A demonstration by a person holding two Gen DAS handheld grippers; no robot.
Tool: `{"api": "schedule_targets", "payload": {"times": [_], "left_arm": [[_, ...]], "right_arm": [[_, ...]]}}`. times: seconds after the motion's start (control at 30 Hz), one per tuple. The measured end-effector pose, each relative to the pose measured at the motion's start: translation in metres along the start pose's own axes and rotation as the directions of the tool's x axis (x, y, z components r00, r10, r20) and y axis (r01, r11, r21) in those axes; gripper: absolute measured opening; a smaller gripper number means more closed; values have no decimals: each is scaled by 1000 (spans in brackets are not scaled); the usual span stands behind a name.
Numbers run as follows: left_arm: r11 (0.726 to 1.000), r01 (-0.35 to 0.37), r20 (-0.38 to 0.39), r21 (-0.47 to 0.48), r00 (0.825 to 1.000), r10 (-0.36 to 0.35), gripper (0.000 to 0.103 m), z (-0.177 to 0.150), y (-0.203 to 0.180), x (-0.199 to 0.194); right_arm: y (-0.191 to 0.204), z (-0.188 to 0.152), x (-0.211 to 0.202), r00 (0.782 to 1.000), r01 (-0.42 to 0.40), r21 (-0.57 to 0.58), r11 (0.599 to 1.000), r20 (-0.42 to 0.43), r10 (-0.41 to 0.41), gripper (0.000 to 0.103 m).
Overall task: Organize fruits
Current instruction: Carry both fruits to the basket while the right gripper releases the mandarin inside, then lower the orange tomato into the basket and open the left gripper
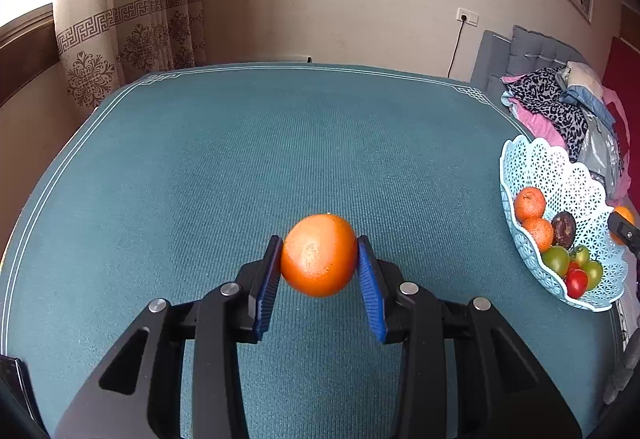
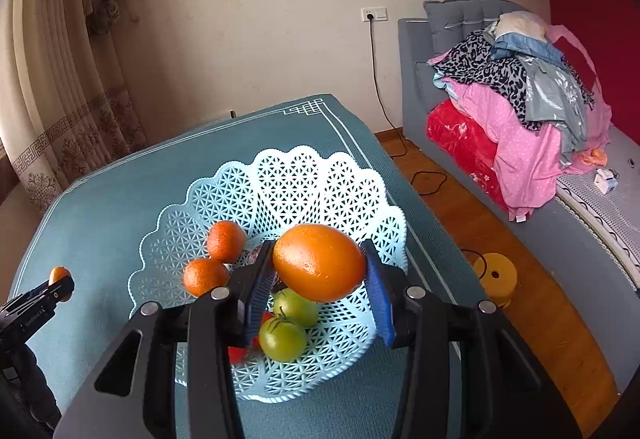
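In the left wrist view my left gripper is shut on an orange, held above the teal tablecloth. The light-blue lattice basket stands at the right edge with two tangerines, a dark fruit, green tomatoes and a red tomato. In the right wrist view my right gripper is shut on a larger orange, hanging over the basket. Under it lie tangerines, green tomatoes and a partly hidden red tomato. The left gripper's tip shows at the far left.
A grey sofa piled with clothes stands to the right of the table. A yellow stool sits on the wooden floor beside the table edge. A cable hangs from a wall socket. Curtains hang behind the table's far left.
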State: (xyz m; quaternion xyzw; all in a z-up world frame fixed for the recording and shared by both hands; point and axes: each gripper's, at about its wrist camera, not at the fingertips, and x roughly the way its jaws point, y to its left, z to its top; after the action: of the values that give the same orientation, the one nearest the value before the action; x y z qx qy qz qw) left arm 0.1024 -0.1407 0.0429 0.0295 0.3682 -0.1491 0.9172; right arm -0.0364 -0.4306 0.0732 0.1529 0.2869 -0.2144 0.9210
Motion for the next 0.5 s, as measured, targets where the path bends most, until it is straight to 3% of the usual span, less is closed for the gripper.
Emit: {"api": "schedule_targets", "payload": {"times": [0.5], "left_arm": [[993, 58, 13, 102, 998, -59, 38, 3, -53, -19]], "right_arm": [[-24, 0, -22, 997, -21, 39, 999, 72, 18, 46]]}}
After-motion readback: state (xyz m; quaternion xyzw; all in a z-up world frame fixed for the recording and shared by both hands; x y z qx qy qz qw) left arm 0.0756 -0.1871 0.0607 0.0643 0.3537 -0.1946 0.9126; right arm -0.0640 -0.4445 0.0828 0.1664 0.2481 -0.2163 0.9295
